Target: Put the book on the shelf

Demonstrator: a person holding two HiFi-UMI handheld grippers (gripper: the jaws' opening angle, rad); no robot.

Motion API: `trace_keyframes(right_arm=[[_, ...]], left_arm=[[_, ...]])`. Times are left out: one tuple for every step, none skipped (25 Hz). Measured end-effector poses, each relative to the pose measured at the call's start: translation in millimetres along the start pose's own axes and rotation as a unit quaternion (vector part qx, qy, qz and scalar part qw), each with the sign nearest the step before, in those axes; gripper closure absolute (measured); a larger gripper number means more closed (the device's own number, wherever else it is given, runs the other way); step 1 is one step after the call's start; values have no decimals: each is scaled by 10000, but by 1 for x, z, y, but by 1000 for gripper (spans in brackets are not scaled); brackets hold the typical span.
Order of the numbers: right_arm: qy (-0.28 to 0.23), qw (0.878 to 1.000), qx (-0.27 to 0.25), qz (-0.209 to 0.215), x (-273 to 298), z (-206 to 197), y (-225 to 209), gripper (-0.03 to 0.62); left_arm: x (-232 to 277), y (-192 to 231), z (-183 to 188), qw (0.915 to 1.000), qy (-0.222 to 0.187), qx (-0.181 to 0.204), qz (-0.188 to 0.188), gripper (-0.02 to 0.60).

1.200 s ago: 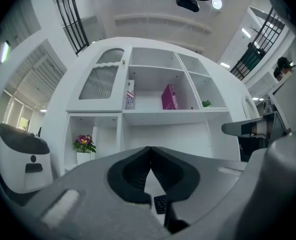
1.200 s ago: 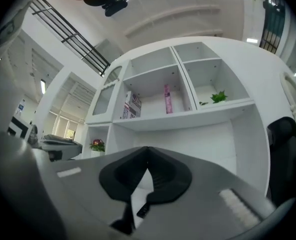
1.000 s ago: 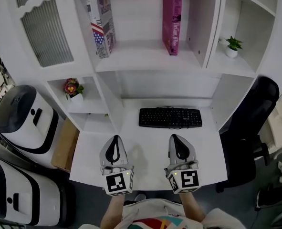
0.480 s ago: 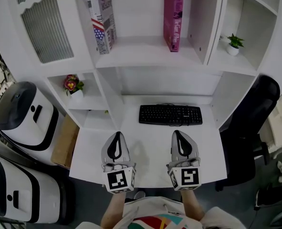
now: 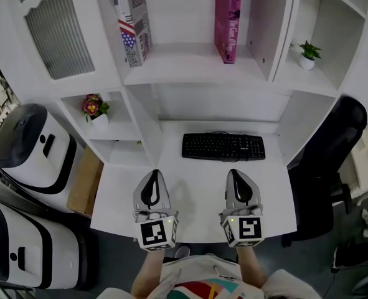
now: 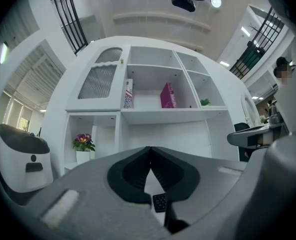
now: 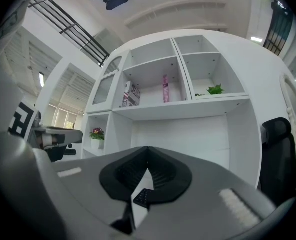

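A pink book [image 5: 226, 20] stands upright on the upper shelf [image 5: 196, 70], near the shelf's right wall; it also shows small as the pink book [image 6: 168, 96] and the pink book [image 7: 165, 89] in the two gripper views. My left gripper [image 5: 152, 175] and right gripper [image 5: 234, 174] hover side by side over the front of the white desk [image 5: 196, 185]. Both are shut, the jaws touching at the tips, with nothing between them. In its own view the left gripper [image 6: 149, 151] points at the shelf unit, as does the right gripper [image 7: 148, 151].
A flag-patterned book [image 5: 132, 23] leans at the shelf's left. A black keyboard [image 5: 223, 146] lies on the desk ahead of the grippers. A small green plant [image 5: 308, 53] sits in the right cubby, a flower pot [image 5: 94, 109] in the left. A black chair [image 5: 327, 161] stands right, white machines [image 5: 28, 148] left.
The head view has tilted slightly, so the shelf sits a little higher in frame. Both grippers stay shut over the desk's front and have hardly moved.
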State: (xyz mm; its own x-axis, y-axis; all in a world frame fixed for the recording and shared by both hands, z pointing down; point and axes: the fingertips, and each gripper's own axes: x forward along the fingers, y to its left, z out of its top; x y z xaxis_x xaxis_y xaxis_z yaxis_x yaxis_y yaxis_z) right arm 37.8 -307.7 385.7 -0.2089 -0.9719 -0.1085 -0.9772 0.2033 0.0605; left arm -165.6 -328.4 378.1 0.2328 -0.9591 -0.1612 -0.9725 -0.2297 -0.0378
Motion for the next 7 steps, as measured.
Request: trace_keyframes(right_arm=[[27,10000,15,13,0,-2,1,591],[51,10000,31,29,-1,-3,2,591],[69,10000,42,46,-1,-4,3,591],[84,9999,44,60,-1,-5,4,591],[96,9999,37,69,-1,-6,5,591],[108,9999,26,74,-2,-6,5,591],[119,9999,13,79,-2,-7,6,591]], left_arm=[[0,0,-1,10000,0,8,-4,578],[0,0,0,10000,4,10,-4,578],[0,0,1,10000,12,5,-1,578],[0,0,2,10000,21,-2,5,578],[0,0,3,10000,30,-7,10,578],[0,0,2,10000,38,-10,15,578],[0,0,2,10000,45,-12,19,578]])
